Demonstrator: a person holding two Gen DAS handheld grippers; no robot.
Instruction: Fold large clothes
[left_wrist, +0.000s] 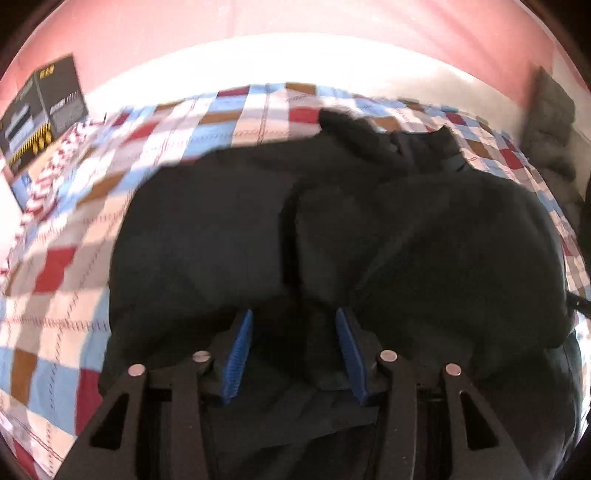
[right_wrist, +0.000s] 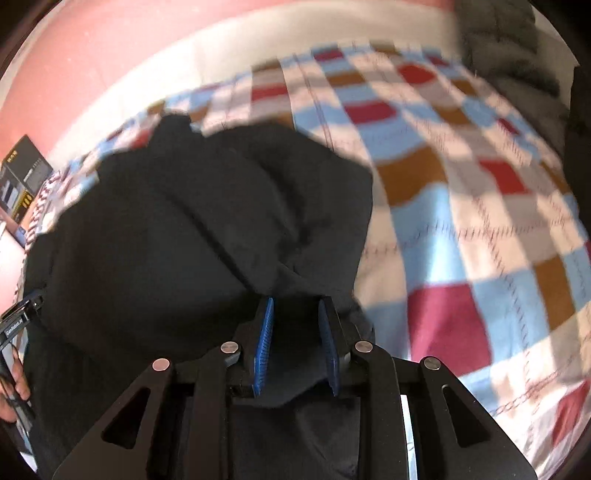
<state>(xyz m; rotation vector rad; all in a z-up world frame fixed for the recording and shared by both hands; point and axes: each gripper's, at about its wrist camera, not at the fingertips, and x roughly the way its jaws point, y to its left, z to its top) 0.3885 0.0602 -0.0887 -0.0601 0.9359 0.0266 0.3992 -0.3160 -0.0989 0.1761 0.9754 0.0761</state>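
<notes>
Black garment (left_wrist: 369, 229) on checked blanket (left_wrist: 55, 258); "GenRobot.AI" on left claw (right_wrist: 14, 325).

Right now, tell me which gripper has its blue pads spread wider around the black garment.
The left gripper: its pads stand farther apart, straddling a ridge of the black garment. The right gripper's pads sit closer together.

Black garment (left_wrist: 369, 229): one, large. Checked bedcover (left_wrist: 66, 266): one, in red, blue, brown and white squares. Dark printed boxes (left_wrist: 44, 107): two, side by side at the far left. Grey padded item (left_wrist: 554, 122) at the far right: one. Grippers: two, the left gripper (left_wrist: 294, 325) and the right gripper (right_wrist: 295, 310), each with two blue pads.
</notes>
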